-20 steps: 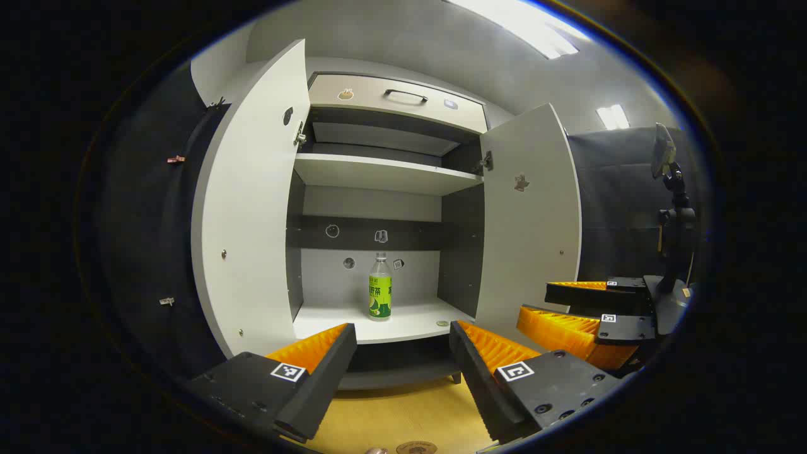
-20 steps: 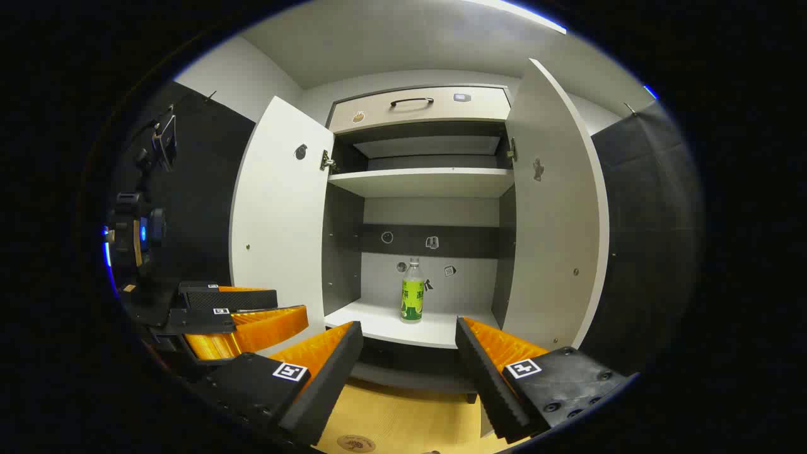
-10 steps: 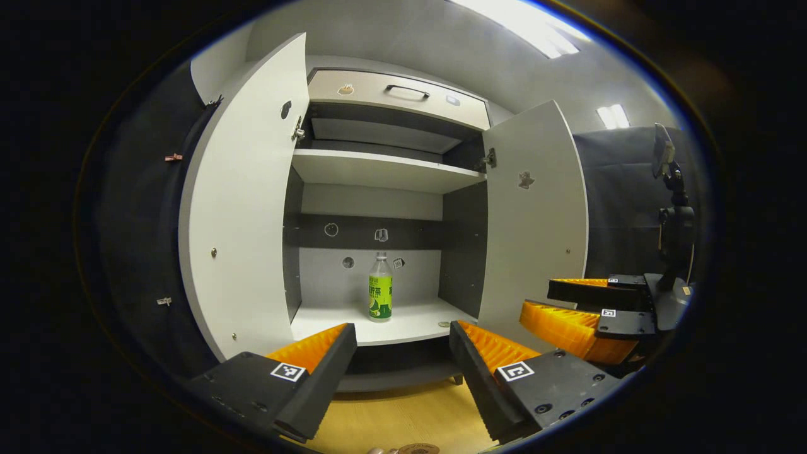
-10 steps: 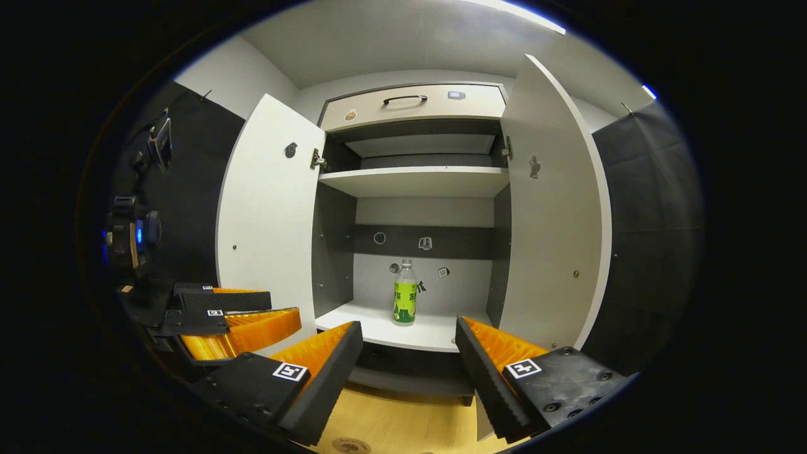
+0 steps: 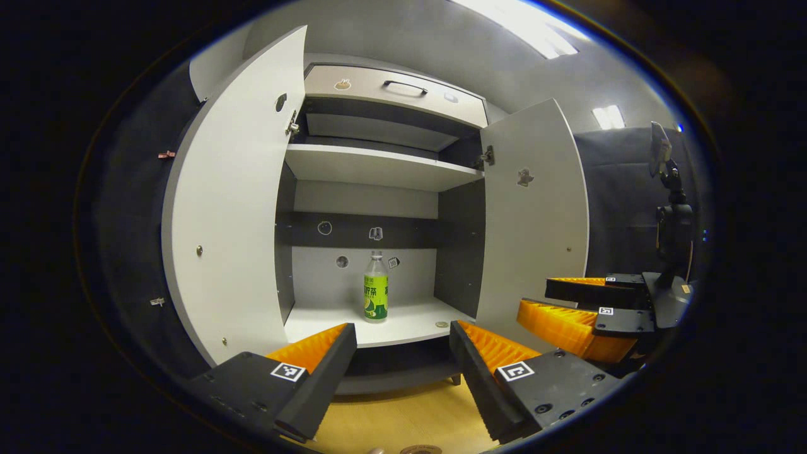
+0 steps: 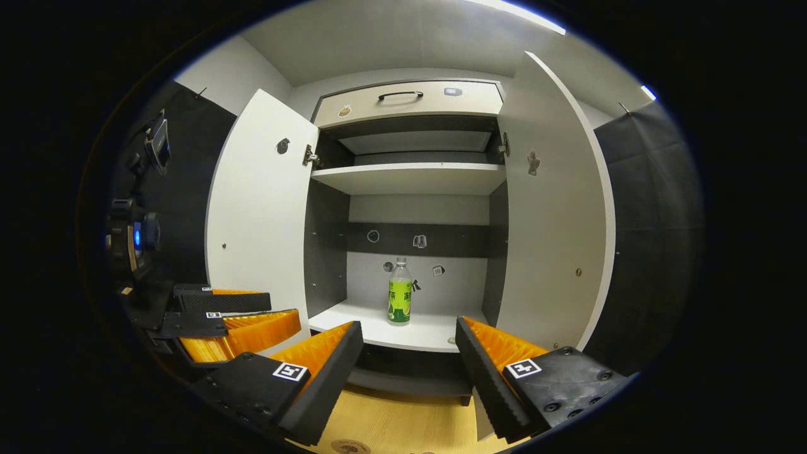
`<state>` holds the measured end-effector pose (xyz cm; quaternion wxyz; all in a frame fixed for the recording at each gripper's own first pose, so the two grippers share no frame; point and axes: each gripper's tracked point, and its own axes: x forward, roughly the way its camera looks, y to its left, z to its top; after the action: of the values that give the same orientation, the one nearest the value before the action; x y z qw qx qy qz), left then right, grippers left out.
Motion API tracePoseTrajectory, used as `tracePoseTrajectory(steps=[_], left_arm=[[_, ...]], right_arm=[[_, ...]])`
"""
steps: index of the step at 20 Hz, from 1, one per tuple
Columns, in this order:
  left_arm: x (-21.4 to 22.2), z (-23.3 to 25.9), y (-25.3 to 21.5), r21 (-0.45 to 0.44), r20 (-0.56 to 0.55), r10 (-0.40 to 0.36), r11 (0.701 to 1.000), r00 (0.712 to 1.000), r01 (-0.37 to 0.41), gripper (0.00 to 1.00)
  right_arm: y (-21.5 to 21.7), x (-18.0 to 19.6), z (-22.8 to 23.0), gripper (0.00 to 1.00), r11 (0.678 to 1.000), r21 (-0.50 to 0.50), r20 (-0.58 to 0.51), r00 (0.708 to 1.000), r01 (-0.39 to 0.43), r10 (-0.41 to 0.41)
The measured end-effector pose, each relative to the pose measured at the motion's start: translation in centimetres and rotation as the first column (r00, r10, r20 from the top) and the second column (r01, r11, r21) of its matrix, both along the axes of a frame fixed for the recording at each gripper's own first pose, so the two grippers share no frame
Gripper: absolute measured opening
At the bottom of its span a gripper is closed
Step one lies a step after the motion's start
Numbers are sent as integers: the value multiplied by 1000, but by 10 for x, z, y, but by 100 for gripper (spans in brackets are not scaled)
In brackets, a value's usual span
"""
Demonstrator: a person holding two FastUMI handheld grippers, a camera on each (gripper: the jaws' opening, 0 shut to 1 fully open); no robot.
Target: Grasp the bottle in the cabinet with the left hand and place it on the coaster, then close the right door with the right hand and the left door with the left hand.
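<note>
A clear bottle with a green label (image 5: 376, 288) (image 6: 399, 292) stands upright on the lower shelf (image 5: 340, 323) of a white cabinet. Both doors hang open: the left door (image 5: 227, 208) (image 6: 261, 214) and the right door (image 5: 536, 208) (image 6: 555, 208). My left gripper (image 5: 402, 343) is open and empty, a fair way in front of the shelf. My right gripper (image 6: 408, 343) is open and empty too, beside the left one; it appears side-on in the left gripper view (image 5: 577, 301). A round brown coaster (image 5: 419, 449) (image 6: 345, 446) lies on the wooden table below.
A closed drawer with a dark handle (image 5: 403, 85) (image 6: 400, 96) tops the cabinet, above an upper shelf (image 5: 372, 165) (image 6: 410, 178). A camera stand (image 5: 671, 221) is at the right in the left gripper view. A small coin-like disc (image 5: 442, 325) lies on the lower shelf's front edge.
Both grippers have moved closer to the cabinet, which looms larger with doors spreading outward in view. The bottle has drifted slightly left in both views. Both stay open.
</note>
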<state>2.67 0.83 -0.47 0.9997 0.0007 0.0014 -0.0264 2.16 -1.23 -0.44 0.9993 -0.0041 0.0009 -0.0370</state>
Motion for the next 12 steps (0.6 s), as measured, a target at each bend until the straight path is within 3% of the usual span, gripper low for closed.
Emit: tracePoseTrajectory(steps=[12], left_arm=[[19, 1, 12, 30, -6, -88, 996, 996, 88, 95]], right_arm=[[14, -16, 0, 98, 995, -34, -1, 996, 92, -92]])
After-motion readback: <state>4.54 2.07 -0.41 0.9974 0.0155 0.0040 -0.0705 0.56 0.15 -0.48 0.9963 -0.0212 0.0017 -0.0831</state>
